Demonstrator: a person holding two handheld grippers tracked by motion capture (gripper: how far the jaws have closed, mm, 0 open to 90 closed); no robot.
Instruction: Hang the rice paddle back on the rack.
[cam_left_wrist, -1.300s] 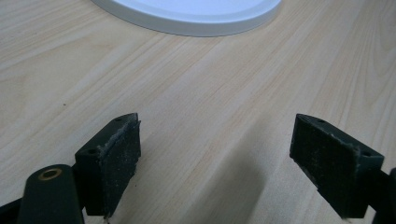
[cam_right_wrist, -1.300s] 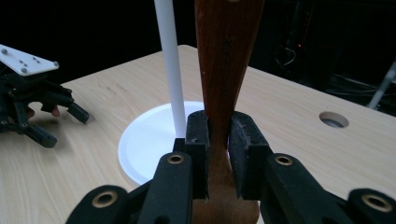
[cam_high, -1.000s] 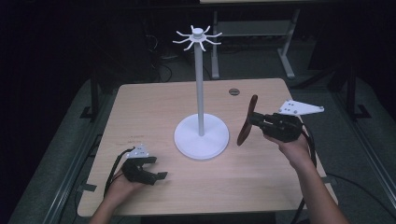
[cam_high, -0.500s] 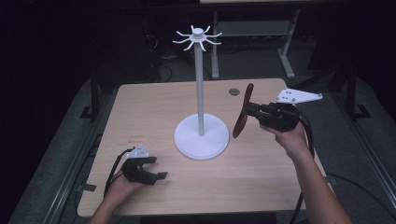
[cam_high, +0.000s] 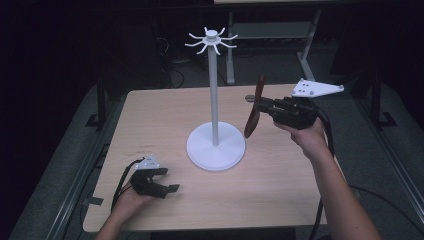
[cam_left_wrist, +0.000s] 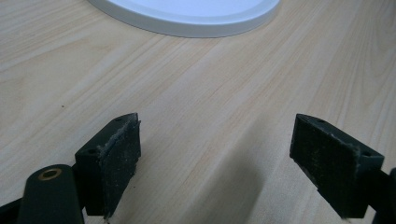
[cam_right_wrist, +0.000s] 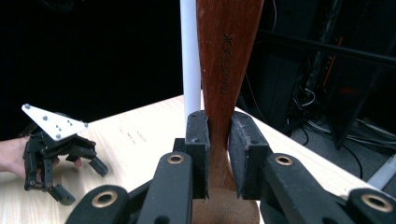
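Two grippers noted: my right gripper (cam_high: 265, 106) is clamped on a wooden spoon (cam_high: 253, 109), upright beside the stand (cam_high: 215, 90). Left gripper (cam_high: 159, 181) rests apart, empty. I judge hanging comes next: lift to a hook (cam_high: 229, 37).

A pale wood-grain worktop (cam_high: 280, 195) with rounded corners carries a white stand (cam_high: 215, 145) near its centre, round base flat on the wood and pole upright. At about 7 o'clock from the base, the left gripper (cam_high: 159, 182) rests on the worktop, well apart from it.
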